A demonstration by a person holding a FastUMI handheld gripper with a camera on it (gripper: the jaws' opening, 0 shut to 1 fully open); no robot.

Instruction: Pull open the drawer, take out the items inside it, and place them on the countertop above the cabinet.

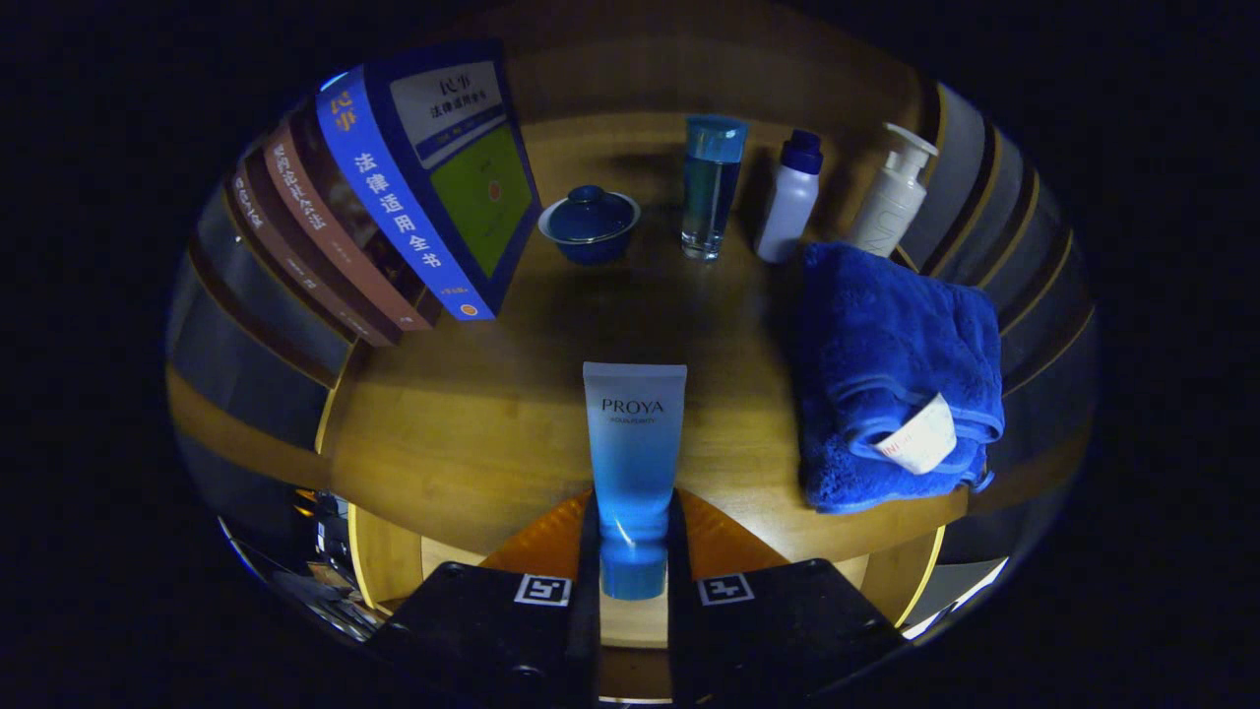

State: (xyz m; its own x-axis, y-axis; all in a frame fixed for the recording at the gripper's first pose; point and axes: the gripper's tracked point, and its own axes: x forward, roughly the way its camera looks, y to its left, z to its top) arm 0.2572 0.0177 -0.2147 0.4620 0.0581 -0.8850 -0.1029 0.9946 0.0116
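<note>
Gripper view shows my gripper (633,551) clamped on the blue tube (633,463), cap end between my fingers, held over the countertop (472,433) ahead; released upright, I judge it could topple toward the towel (886,374).

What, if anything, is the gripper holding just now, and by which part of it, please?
The gripper holds a blue tube, both fingers pressing on its lower body just above the cap, the crimped end pointing away over the countertop.

Wooden countertop (472,433) carries books (394,207), lidded bowl (589,225), 3 bottles (713,187), towel (891,374).
</note>
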